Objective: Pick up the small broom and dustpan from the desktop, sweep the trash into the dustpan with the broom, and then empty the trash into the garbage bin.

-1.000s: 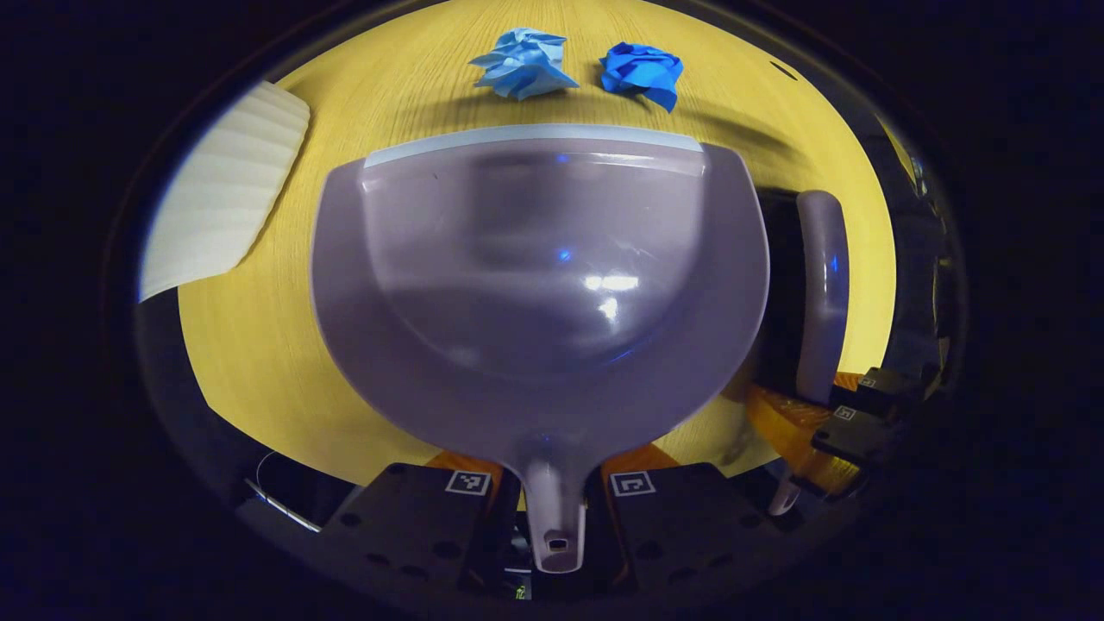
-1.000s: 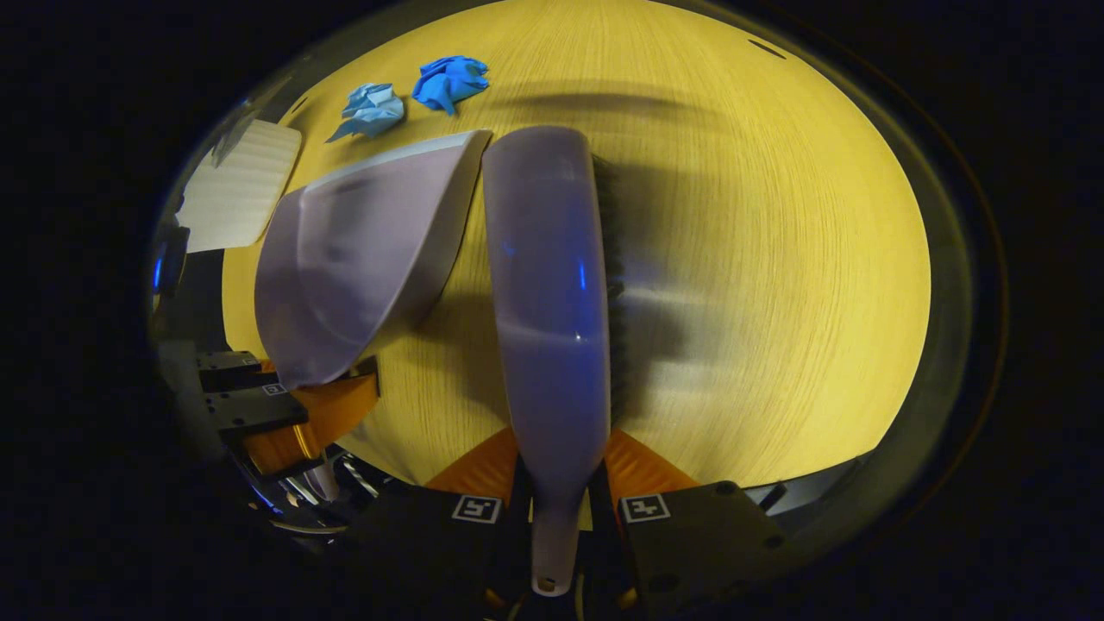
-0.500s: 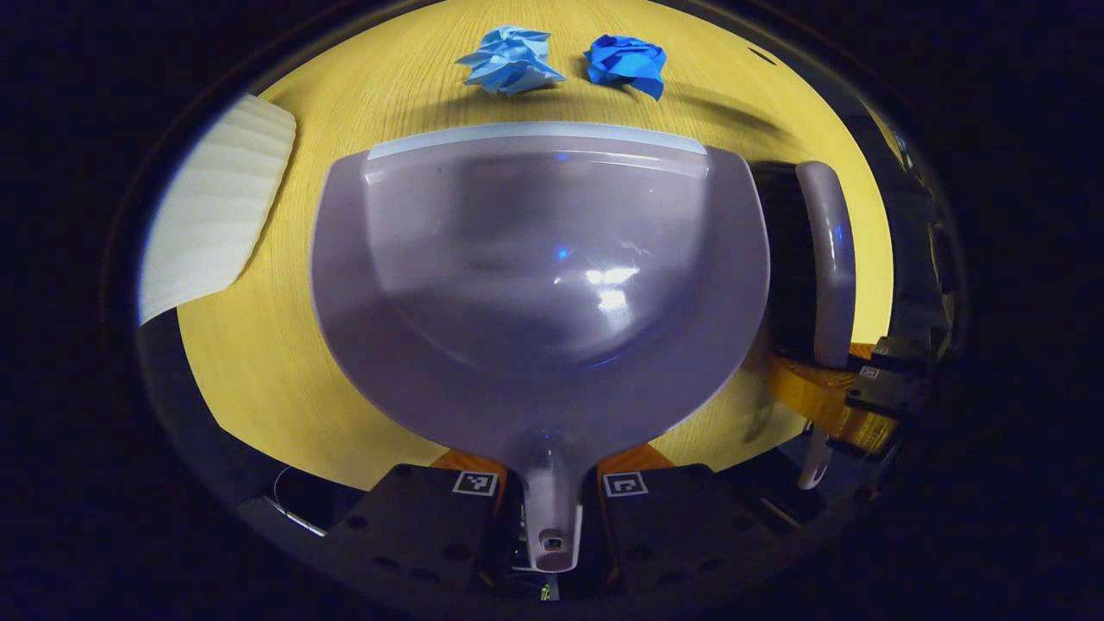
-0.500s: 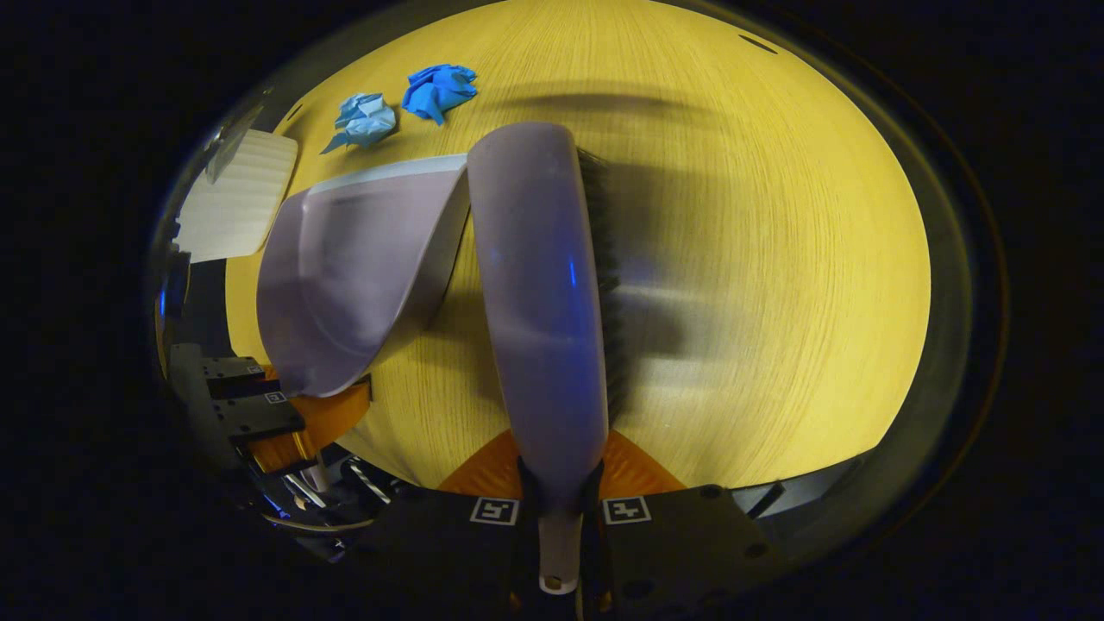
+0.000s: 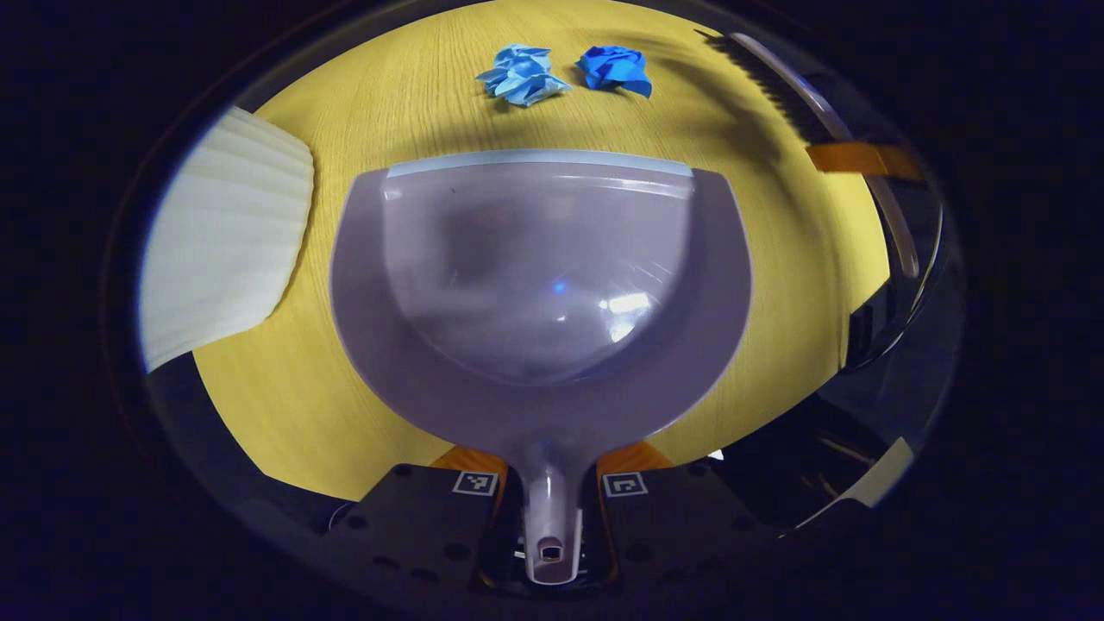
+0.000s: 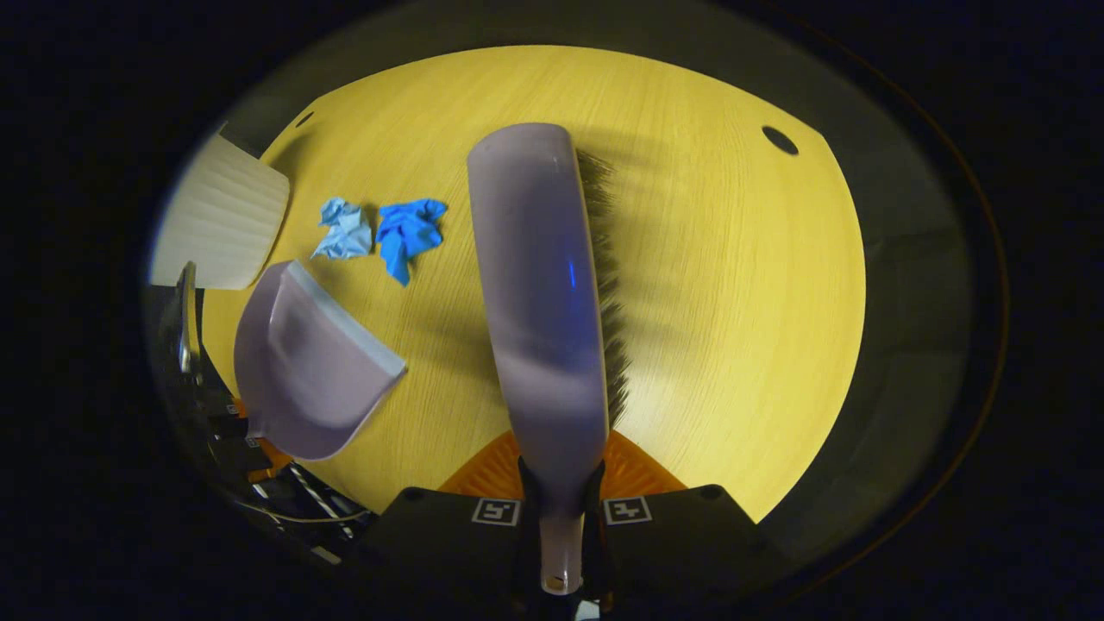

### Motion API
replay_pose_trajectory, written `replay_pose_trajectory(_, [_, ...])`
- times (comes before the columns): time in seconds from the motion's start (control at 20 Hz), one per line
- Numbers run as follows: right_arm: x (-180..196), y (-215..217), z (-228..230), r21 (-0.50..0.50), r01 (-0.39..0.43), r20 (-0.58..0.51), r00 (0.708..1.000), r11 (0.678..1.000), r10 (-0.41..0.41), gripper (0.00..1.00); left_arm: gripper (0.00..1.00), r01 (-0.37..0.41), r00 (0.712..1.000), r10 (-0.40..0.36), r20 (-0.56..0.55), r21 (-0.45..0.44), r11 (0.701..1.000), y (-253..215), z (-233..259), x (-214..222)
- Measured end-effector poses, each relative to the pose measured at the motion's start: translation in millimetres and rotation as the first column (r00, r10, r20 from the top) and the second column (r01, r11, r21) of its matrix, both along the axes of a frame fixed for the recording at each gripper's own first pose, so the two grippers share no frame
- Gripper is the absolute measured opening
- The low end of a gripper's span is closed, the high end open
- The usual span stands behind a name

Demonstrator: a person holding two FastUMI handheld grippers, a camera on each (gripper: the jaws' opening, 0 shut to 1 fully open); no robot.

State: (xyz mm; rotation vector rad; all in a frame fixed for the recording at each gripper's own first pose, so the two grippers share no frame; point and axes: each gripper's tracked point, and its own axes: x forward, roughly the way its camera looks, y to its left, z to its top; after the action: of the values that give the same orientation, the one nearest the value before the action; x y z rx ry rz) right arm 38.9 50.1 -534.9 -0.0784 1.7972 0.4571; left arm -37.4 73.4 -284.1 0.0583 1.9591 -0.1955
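Pickup is done: my left claw (image 5: 550, 483) grips the dustpan (image 5: 539, 285) handle, my right claw (image 6: 561, 509) grips the broom (image 6: 543, 293) handle. Two paper wads (image 5: 565, 71) lie on the desk (image 5: 285, 405) just beyond the pan's lip. Next, I judge, bring the bristles behind them and draw them in.

The dustpan (image 5: 539, 285) is glossy lilac-grey with a paler strip along its front lip, and the broom (image 6: 539, 293) has a matching lilac back and dark bristles. One paper wad (image 5: 521, 76) is pale blue, the other wad (image 5: 614, 69) deep blue, on a yellow wood-grain desk (image 6: 733, 285). The bin (image 5: 220, 246) is cream with ribbed lines.
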Motion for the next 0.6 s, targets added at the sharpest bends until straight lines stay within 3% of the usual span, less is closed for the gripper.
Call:
replay_pose_trajectory(0.15, [56.8,7.0,-25.7,-0.037,-0.222,0.094,0.970,0.974,0.225,0.20,0.28,0.035,0.999,-0.035,0.003,-0.003,0.999,9.2,-4.6,0.2])
replay_pose_trajectory(0.3, [97.8,27.6,-44.8,-0.065,-0.334,0.105,0.935,0.941,0.339,0.20,0.28,0.084,0.996,-0.084,0.003,0.010,0.996,20.3,-10.8,-0.2])
replay_pose_trajectory(0.45, [114.9,46.8,-59.2,-0.087,-0.478,0.110,0.867,0.874,0.486,0.20,0.26,0.114,0.993,-0.115,0.002,0.008,0.993,24.9,-14.1,0.9])
replay_pose_trajectory(0.55, [98.3,65.2,-61.4,-0.057,-0.555,0.079,0.826,0.830,0.558,0.20,0.28,0.140,0.990,-0.140,-0.001,0.006,0.990,27.8,-13.6,1.3])
replay_pose_trajectory(0.6, [90.2,69.4,-60.6,-0.056,-0.620,0.071,0.780,0.783,0.622,0.20,0.28,0.150,0.989,-0.150,0.001,0.006,0.989,29.0,-13.9,1.3])
